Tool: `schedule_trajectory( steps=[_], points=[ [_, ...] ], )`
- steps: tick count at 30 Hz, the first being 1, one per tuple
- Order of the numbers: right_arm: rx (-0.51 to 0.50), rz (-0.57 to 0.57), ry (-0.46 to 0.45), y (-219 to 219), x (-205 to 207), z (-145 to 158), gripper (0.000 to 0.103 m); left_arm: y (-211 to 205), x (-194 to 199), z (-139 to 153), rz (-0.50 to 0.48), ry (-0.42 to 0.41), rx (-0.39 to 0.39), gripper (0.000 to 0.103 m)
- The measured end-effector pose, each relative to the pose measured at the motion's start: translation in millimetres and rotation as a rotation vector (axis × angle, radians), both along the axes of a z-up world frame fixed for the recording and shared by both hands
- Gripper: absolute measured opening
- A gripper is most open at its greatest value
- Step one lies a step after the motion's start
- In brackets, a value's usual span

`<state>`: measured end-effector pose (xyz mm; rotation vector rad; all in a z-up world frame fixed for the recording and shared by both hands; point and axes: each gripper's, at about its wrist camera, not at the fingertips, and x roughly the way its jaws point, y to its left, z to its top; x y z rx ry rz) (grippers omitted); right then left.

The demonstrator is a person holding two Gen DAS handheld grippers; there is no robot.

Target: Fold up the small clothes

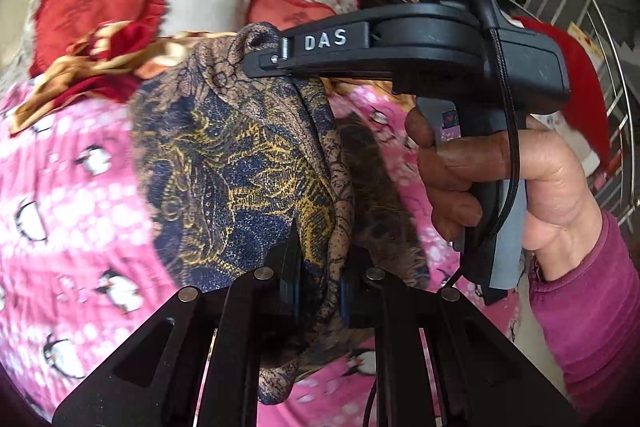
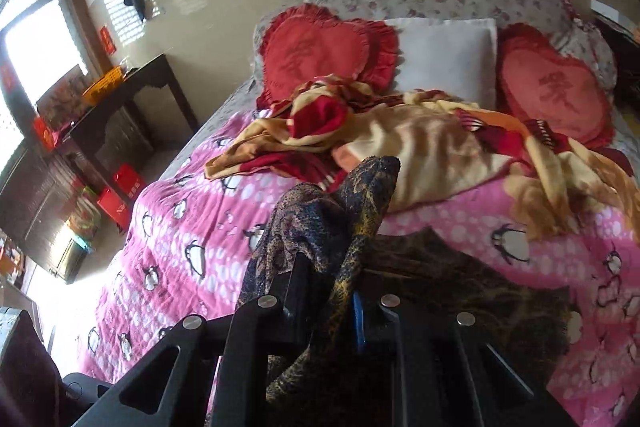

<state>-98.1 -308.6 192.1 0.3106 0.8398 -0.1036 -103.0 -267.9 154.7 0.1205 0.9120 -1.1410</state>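
A small brown, navy and gold patterned cloth [image 1: 240, 155] hangs above the pink penguin bedspread [image 1: 60, 187]. My left gripper [image 1: 320, 299] is shut on one bunched edge of it at the bottom of the left wrist view. My right gripper [image 1: 260, 61], held by a hand [image 1: 480, 179] in a magenta sleeve, pinches another corner higher up. In the right wrist view the right gripper [image 2: 330, 291] has the cloth [image 2: 320, 219] bunched between its fingers, and the fabric drapes down both sides. The rest of the cloth [image 2: 460, 279] trails on the bed.
A crumpled tan and red blanket [image 2: 420, 143] lies across the bed behind the cloth. Two red heart pillows [image 2: 320, 47] and a white pillow [image 2: 444, 55] sit at the head. A dark side table [image 2: 132, 99] stands left of the bed. A metal rack [image 1: 600, 27] is at the right.
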Motion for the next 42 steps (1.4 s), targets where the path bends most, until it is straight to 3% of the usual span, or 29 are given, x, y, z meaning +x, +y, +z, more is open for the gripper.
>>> schedule_trajectory(
  steps=[6, 14, 16, 17, 18, 20, 22, 26, 30, 31, 33, 36, 39, 42],
  points=[
    [0.009, -0.123, 0.005, -67.1, -58.9, -7.8, 0.016, -74.5, -29.6, -16.6, -0.092, -0.011, 0.055, 0.012],
    [0.036, -0.269, 0.068, -120.7, -93.8, -57.9, 0.016, -121.3, -37.0, -41.9, -0.118, 0.043, 0.128, 0.013],
    [0.072, -0.291, 0.076, -128.5, -93.6, -72.1, 0.016, -119.0, -27.8, -39.8, -0.131, 0.105, 0.133, 0.014],
    [0.076, -0.303, 0.075, -130.1, -94.6, -75.4, 0.019, -110.2, -24.4, -37.8, -0.143, 0.137, 0.125, 0.019],
    [0.079, -0.321, 0.068, -132.4, -97.6, -75.7, 0.029, -99.7, -24.2, -34.1, -0.15, 0.152, 0.111, 0.022],
    [0.074, -0.377, 0.048, -138.1, -107.9, -68.5, 0.043, -77.8, -21.9, -17.5, -0.14, 0.136, 0.075, 0.04],
    [0.081, -0.409, -0.009, -142.2, -122.8, -56.0, 0.043, -55.2, -12.3, -7.2, -0.094, 0.085, 0.046, 0.057],
    [0.071, -0.374, -0.067, -134.4, -128.0, -37.7, 0.052, -28.6, -3.9, -9.5, 0.013, -0.035, 0.122, 0.059],
    [0.061, -0.304, -0.002, -119.9, -98.8, -54.3, 0.053, -18.1, 6.4, -35.0, 0.06, -0.03, 0.192, 0.059],
    [0.062, -0.294, 0.015, -117.9, -92.1, -61.1, 0.051, -16.3, 5.7, -42.0, 0.057, -0.025, 0.203, 0.059],
    [0.045, -0.296, 0.043, -113.2, -86.1, -69.5, 0.01, -14.2, 4.9, -53.3, 0.042, -0.022, 0.225, 0.059],
    [0.009, -0.342, 0.017, -114.9, -97.5, -62.7, 0.009, -16.2, 5.5, -69.4, 0.022, -0.015, 0.251, 0.059],
    [-0.012, -0.397, 0.074, -125.4, -101.7, -78.0, 0.009, -21.7, -0.4, -81.0, 0.006, -0.046, 0.284, 0.059],
    [0.005, -0.378, 0.09, -125.0, -105.6, -84.3, 0.01, -20.6, -3.2, -85.4, 0.009, -0.06, 0.303, 0.059]
  ],
)
